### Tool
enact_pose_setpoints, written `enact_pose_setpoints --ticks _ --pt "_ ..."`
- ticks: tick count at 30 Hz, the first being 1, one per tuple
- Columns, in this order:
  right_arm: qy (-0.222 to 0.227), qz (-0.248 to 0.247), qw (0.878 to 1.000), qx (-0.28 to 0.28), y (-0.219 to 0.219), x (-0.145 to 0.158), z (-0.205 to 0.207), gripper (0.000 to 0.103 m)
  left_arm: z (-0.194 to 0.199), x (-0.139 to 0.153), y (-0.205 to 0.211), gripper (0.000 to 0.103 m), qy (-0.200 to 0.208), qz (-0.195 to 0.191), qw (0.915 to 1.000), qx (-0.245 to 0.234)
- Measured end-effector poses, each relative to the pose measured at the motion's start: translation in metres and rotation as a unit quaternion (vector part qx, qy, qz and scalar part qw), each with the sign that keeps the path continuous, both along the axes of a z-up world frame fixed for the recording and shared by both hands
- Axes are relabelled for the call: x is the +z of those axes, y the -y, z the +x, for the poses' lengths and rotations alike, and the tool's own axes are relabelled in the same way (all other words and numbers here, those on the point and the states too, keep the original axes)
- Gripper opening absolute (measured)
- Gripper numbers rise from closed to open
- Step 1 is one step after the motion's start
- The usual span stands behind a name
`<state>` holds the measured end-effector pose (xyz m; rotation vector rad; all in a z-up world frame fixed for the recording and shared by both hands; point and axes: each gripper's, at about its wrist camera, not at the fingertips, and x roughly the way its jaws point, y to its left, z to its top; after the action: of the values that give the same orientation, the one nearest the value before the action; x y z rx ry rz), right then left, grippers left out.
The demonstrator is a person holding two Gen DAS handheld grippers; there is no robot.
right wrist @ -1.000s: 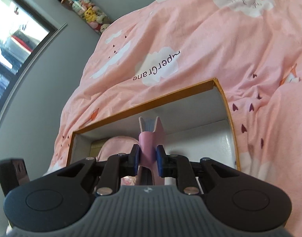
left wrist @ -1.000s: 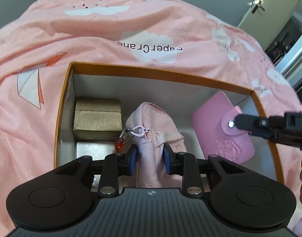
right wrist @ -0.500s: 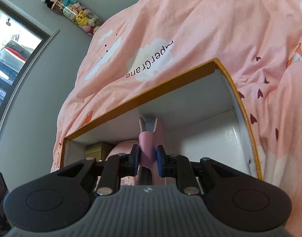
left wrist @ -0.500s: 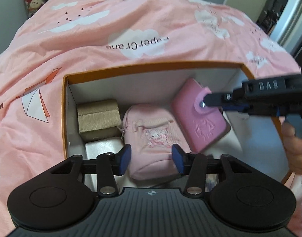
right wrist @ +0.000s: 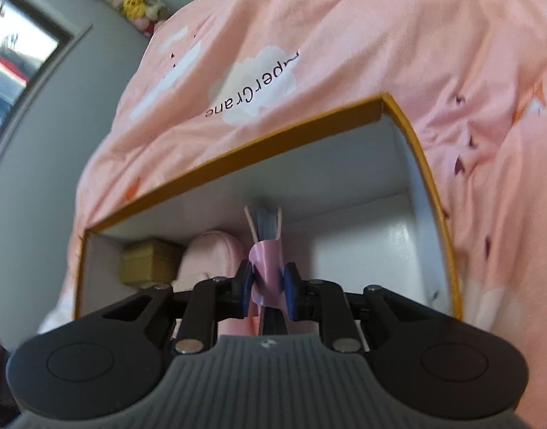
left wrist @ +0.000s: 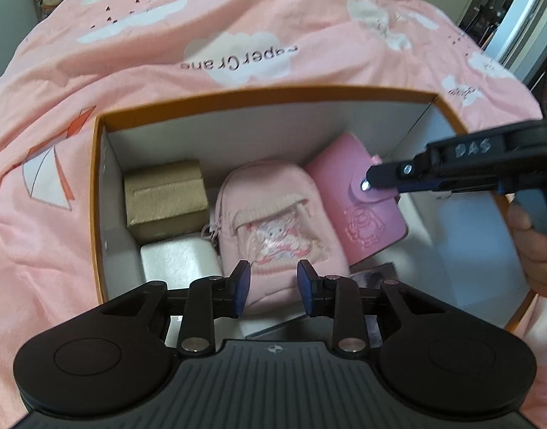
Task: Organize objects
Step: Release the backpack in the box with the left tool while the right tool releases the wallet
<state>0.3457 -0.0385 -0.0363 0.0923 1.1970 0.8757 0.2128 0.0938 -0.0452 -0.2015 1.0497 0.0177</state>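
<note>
While you hold both tools over the orange box (left wrist: 94, 193), your right gripper (right wrist: 268, 286) is pinching the snap flap of the pink wallet (left wrist: 352, 207). Its two blue pads press on the flap from both sides. The wallet stands on its edge inside the box, leaning against the far wall, on the right side of the pink pouch (left wrist: 277, 221).

Your left gripper (left wrist: 272, 287) hangs just above the near end of the pink pouch. Its jaws have just been closing, but they are a little apart and hold nothing. You can see the pouch between the pads, yet the pads do not press on it.

The pink pouch lies flat in the middle of the box with its cartoon picture facing up. On its left sits a gold box (left wrist: 166, 196) in the far left corner. A white box (left wrist: 180, 261) sits just in front of the gold one, touching the pouch. The right part of the box floor is bare and white.

The orange box rests on a pink blanket (left wrist: 237, 35) with white clouds. Your hand (left wrist: 538, 250) shows at the right edge, gripping the handle.
</note>
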Motion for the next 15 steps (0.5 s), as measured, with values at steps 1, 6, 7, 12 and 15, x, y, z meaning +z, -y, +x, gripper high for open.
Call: enact_pose_setpoints --ticks 1,6,7,12,15 --pt "0.007 -0.01 1.0 0.004 -0.001 0.001 0.0 0.022 0.001 0.001 0.001 0.036 0.005 -0.001 1.0 -0.003" --pt "0.042 -0.072 0.996 0.03 -0.011 0.0 -0.003 0.028 0.011 0.005 0.009 0.039 0.021 -0.001 0.9996 -0.016" --pt "0.049 -0.088 0.994 0.038 -0.015 -0.002 -0.005 0.031 0.014 0.005 0.011 0.039 0.022 -0.001 0.9996 -0.017" --pt "0.077 -0.139 0.984 0.076 -0.028 -0.015 -0.013 0.036 0.024 0.001 0.018 0.04 0.022 -0.005 0.9994 -0.027" --pt "0.072 -0.136 0.985 0.082 -0.027 -0.017 -0.011 0.036 0.027 -0.004 0.021 0.04 0.017 -0.005 0.9994 -0.03"
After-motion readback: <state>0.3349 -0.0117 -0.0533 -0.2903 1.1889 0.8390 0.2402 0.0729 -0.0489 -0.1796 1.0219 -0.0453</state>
